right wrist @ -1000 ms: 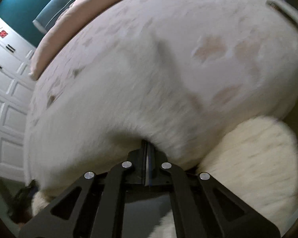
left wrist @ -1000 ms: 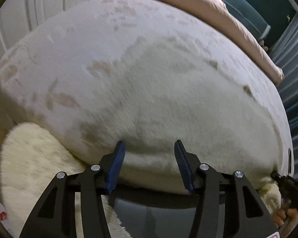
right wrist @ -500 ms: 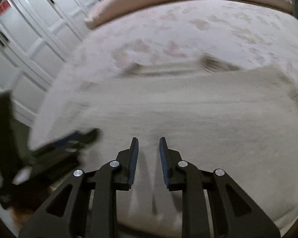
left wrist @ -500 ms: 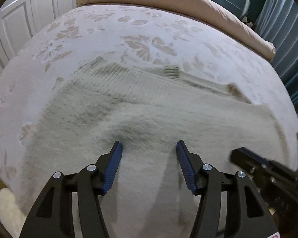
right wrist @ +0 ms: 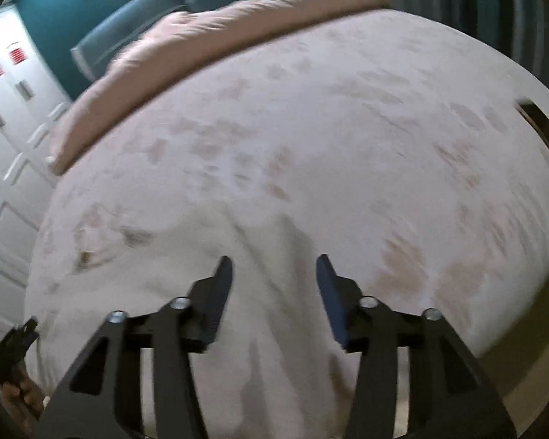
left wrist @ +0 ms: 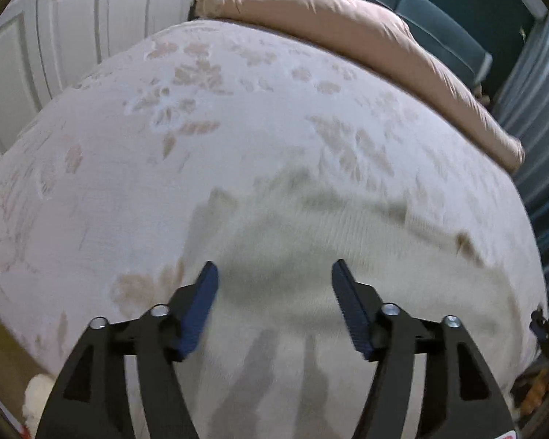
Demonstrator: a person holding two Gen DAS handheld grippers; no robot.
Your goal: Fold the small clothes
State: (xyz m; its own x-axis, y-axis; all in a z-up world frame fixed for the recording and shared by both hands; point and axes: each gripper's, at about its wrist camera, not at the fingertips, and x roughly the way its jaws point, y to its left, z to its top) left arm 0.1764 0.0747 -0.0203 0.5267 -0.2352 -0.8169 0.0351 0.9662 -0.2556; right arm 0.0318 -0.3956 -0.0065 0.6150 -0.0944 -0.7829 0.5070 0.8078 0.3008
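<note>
A cream knitted garment (left wrist: 311,248) lies spread flat on the bed (left wrist: 128,146), near its front edge. It also shows in the right wrist view (right wrist: 201,248), blurred. My left gripper (left wrist: 274,274) is open and empty, hovering above the garment's left part. My right gripper (right wrist: 274,267) is open and empty, above the garment's right edge. Each gripper shows at the frame edge of the other's view: the right one (left wrist: 545,329) and the left one (right wrist: 14,340).
The bed has a pale floral cover. A pink rolled duvet (left wrist: 347,25) lies along its far side before a teal headboard (left wrist: 439,11). White panelled wardrobe doors (left wrist: 55,36) stand at the left. A fluffy white rug (left wrist: 36,395) lies on the floor below the bed.
Both grippers rose from beside the bed to above the garment. The right gripper went from shut to open. The views now look further across the bed.
</note>
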